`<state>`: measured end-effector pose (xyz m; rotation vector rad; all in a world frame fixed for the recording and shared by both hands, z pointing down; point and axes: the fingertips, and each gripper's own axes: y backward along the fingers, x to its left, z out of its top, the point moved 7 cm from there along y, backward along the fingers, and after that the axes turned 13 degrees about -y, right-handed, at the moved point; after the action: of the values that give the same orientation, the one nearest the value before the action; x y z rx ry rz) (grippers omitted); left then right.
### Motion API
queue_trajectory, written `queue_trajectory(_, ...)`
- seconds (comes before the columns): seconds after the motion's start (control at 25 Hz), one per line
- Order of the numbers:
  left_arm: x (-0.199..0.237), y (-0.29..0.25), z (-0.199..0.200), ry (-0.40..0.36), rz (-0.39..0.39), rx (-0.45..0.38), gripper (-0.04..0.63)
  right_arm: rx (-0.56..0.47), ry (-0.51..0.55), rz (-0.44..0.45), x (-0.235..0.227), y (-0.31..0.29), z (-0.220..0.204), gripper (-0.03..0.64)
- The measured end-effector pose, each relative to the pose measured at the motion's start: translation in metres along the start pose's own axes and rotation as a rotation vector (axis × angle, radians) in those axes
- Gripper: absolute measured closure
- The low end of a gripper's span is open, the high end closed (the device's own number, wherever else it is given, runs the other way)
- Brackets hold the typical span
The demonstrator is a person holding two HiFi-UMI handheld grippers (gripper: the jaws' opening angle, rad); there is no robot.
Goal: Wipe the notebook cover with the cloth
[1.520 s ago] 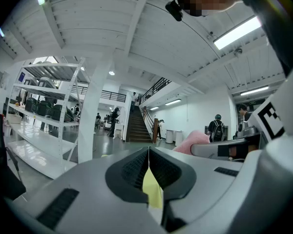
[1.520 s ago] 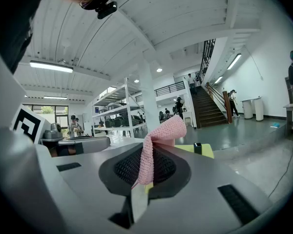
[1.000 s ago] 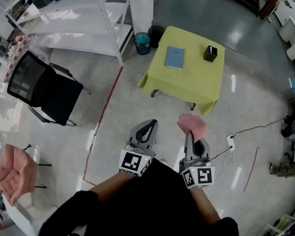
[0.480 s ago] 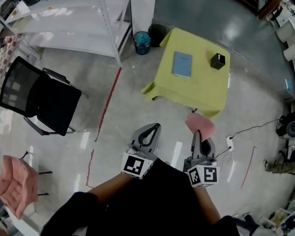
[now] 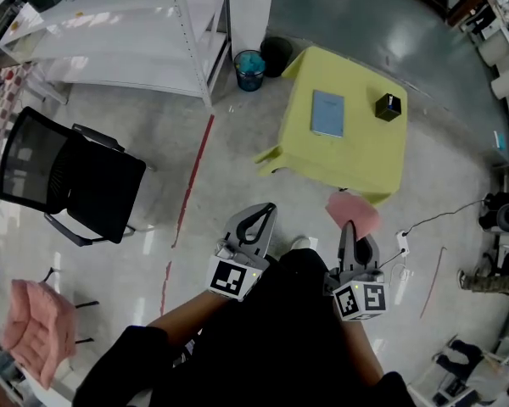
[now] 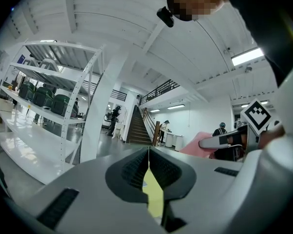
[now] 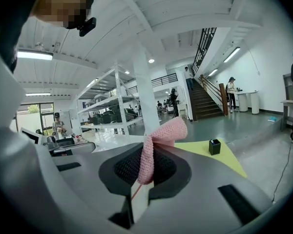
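Right gripper (image 7: 145, 154): we see both dark ribbed pads pressed onto a pink knitted cloth (image 7: 158, 133). It is pinched at a narrow fold, and its loose end fans out above and past the tips. From the head view the cloth hangs over bare floor, just short of the near edge of the table.

Left gripper (image 6: 148, 156): the jaws are closed tip to tip with only a thin seam between them, and they hold nothing. A sliver of yellow shows through the gap lower down. Both grippers are held out in front of the person's dark-clothed body, well apart from each other, each with its marker cube toward the wearer.

Further out we note a low square table draped in a yellow-green cover (image 5: 356, 159). The thin blue-grey notebook (image 5: 327, 113) lies flat near the middle of the table, clear of both grippers. A small black open-topped box (image 5: 388, 107) stands beside it toward the far right corner, apart from the notebook.

Around the table:
- A teal waste bin (image 5: 249, 69) and a black bin (image 5: 278, 55) stand side by side at the foot of a white pillar.
- White metal shelving (image 5: 127, 49) fills the upper left.
- A black mesh office chair (image 5: 68, 181) stands at the left.
- A red tape line (image 5: 192, 181) runs along the grey floor.
- A pink padded seat (image 5: 38, 333) is at the lower left.
- A white power strip (image 5: 401, 240) with its cable lies to the right.
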<state>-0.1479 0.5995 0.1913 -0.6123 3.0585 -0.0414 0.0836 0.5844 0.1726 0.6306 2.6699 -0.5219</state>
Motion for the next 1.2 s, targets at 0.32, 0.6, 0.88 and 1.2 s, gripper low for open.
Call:
queue_trajectory(0.32,0.024,-0.020,-0.007,0.019,0.048,0.019,0.577,0.014,0.016,0.051,-0.005,-0.055,0.003,0.578)
queue_trajectory(0.6,0.033,-0.072,0.007,-0.021,0.080,0.017,0.577,0.009,-0.009,0.089,-0.041,-0.112,0.035,0.578)
queue_trajectory(0.88,0.057,-0.159,0.013,-0.043,0.098,0.071,0.578,0.045,-0.024,0.147,-0.077,-0.174,0.065,0.578)
queue_trajectory(1.2,0.051,-0.268,0.012,-0.082,0.051,0.135,0.578,0.057,-0.049,0.189,-0.142,-0.239,0.111,0.577)
